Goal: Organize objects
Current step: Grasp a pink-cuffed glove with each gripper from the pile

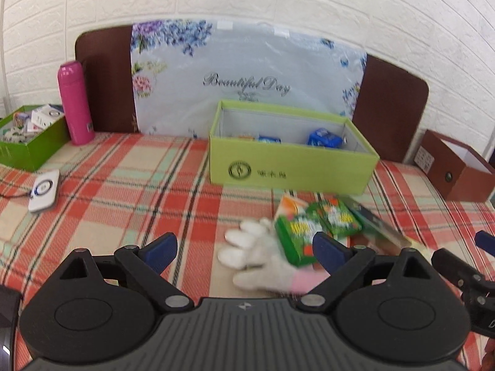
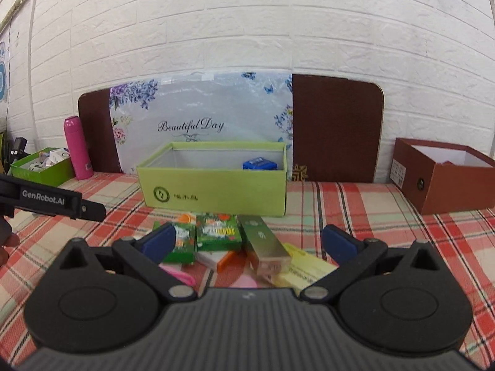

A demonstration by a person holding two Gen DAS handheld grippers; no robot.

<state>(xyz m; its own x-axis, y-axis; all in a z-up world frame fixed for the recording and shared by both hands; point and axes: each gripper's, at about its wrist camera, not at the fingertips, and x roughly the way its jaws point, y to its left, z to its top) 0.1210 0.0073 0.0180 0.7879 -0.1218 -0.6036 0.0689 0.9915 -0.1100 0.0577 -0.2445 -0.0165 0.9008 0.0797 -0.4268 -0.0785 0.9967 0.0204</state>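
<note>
A pile of small boxes lies on the plaid cloth in front of a lime green open box (image 1: 290, 167) (image 2: 216, 190). The pile holds two green packs (image 1: 337, 216) (image 2: 218, 228), a long olive box (image 2: 264, 247), a yellow box (image 2: 304, 270) and a white glove with pink cuff (image 1: 263, 256). Blue packets (image 1: 324, 138) (image 2: 259, 164) lie inside the lime box. My left gripper (image 1: 246, 252) is open and empty, just left of the pile above the glove. My right gripper (image 2: 247, 242) is open and empty, with the pile between its fingers.
A pink bottle (image 1: 75, 103) (image 2: 77, 148) and a dark green box of items (image 1: 29, 142) (image 2: 43, 167) stand at the left. A white device (image 1: 45, 190) lies on the cloth. A brown open box (image 1: 458, 170) (image 2: 445, 176) stands at the right. A floral board (image 1: 247, 77) leans on the wall.
</note>
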